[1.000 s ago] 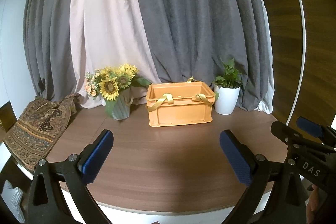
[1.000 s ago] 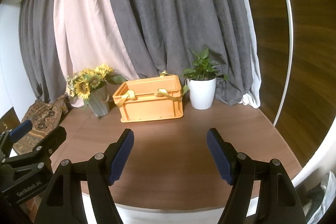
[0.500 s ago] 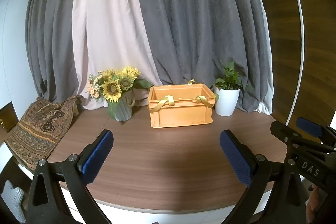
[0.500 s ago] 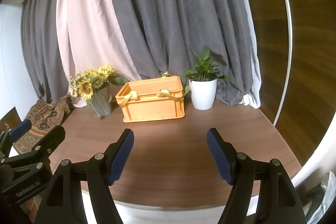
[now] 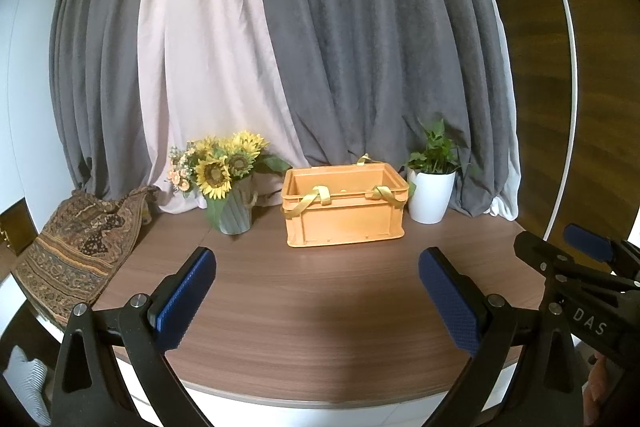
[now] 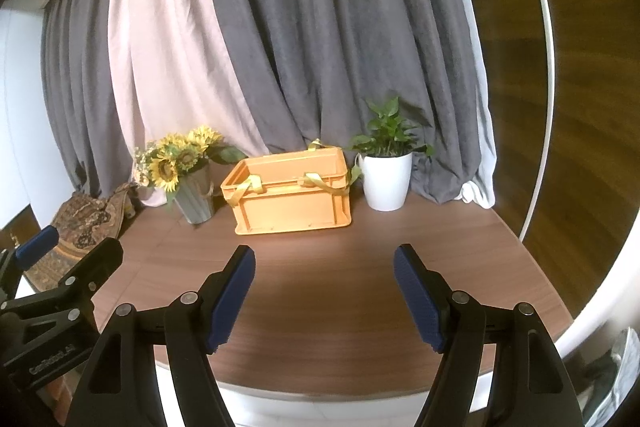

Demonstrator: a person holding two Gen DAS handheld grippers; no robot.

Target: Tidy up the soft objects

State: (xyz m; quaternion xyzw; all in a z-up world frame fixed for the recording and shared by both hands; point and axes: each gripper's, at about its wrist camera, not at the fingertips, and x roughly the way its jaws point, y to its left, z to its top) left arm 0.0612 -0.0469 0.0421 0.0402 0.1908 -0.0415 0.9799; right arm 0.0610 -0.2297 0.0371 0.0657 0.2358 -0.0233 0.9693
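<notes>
The left gripper [image 5: 318, 297] had its jaws wide open and held nothing; the right gripper [image 6: 324, 293] was the same, open and empty. Both hung over the near edge of the brown wooden counter [image 5: 320, 307]. The only soft thing in reach seemed to be the patterned brown woven cloth [image 5: 76, 247], draped over the left end of the counter, well apart from both grippers. The orange plastic crate with yellow ribbon handles [image 5: 344, 211] stood at the back, between the grey vase of sunflowers [image 5: 228, 187] and the white pot with a green plant [image 5: 432, 187].

To do this step well, the left gripper should probably go to the cloth first and pinch a thick fold, not one thin edge.

Compared with one second earlier, the crate and vase sat a little lower in both views; the jaws had not changed their opening.
</notes>
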